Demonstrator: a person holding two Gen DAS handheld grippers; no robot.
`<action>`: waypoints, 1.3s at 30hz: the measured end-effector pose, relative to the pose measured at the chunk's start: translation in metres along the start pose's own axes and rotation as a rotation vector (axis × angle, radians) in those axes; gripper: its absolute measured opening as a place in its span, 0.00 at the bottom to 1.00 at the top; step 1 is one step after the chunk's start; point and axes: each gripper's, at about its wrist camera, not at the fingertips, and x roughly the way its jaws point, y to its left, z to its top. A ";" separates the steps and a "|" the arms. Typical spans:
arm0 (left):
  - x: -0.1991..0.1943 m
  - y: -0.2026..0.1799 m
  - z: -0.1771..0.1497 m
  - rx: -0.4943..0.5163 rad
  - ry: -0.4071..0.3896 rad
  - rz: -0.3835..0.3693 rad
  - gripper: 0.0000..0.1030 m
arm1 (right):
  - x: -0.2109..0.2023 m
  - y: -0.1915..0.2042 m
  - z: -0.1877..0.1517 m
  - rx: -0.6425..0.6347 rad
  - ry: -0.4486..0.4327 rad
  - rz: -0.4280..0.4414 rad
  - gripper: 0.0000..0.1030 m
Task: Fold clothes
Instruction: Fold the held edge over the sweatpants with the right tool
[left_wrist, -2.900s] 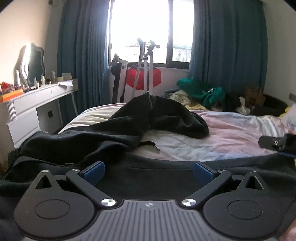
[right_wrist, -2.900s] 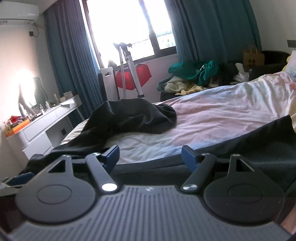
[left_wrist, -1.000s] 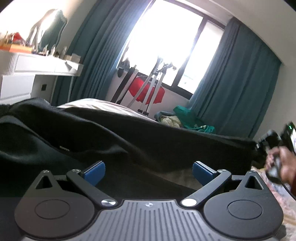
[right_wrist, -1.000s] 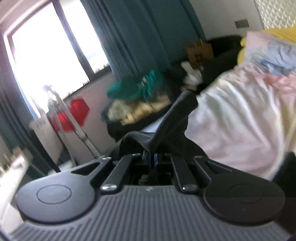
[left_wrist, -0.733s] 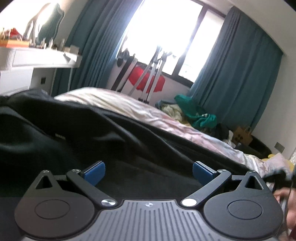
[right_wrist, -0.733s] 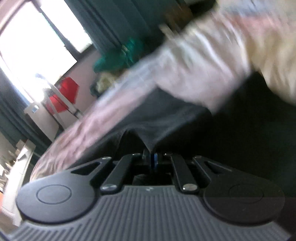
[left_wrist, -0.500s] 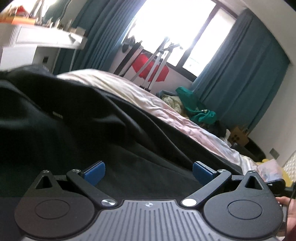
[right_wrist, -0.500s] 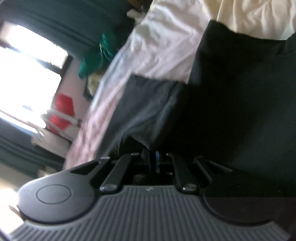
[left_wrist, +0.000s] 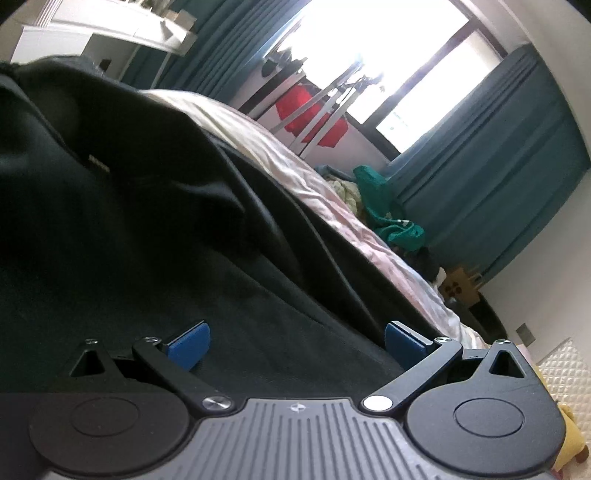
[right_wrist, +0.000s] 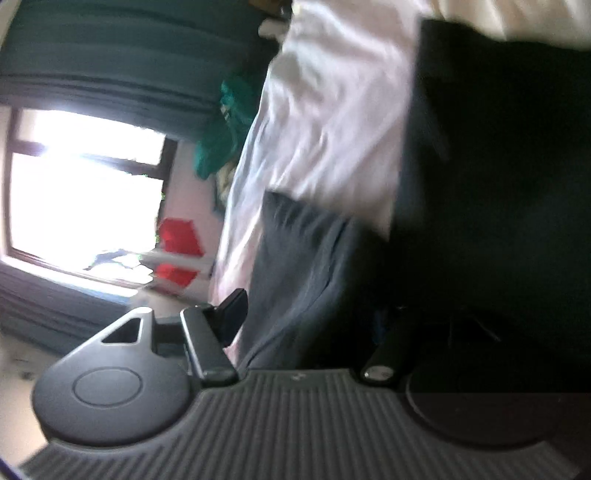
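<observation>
Lying on the bed, black garment; both claws spread.

Left gripper, blue-padded jaws spread wide, low over black garment covering the near side of the bed; teal curtains beyond.

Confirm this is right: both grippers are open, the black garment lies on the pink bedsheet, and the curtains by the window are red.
One error: the curtains are teal blue, as the left wrist view shows; only the object under the window is red. The rest holds: the left gripper and right gripper are open, and the black garment lies on the pink bedsheet.
</observation>
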 end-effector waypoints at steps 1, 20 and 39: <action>0.001 0.001 0.000 0.000 0.000 0.002 0.99 | 0.006 0.006 0.003 -0.038 -0.013 -0.037 0.22; 0.005 -0.001 -0.001 0.072 -0.029 -0.017 0.99 | 0.029 0.173 0.076 -0.618 -0.367 -0.059 0.09; 0.012 -0.020 -0.004 0.221 0.009 0.102 0.99 | -0.023 0.016 0.027 -0.387 -0.246 -0.298 0.15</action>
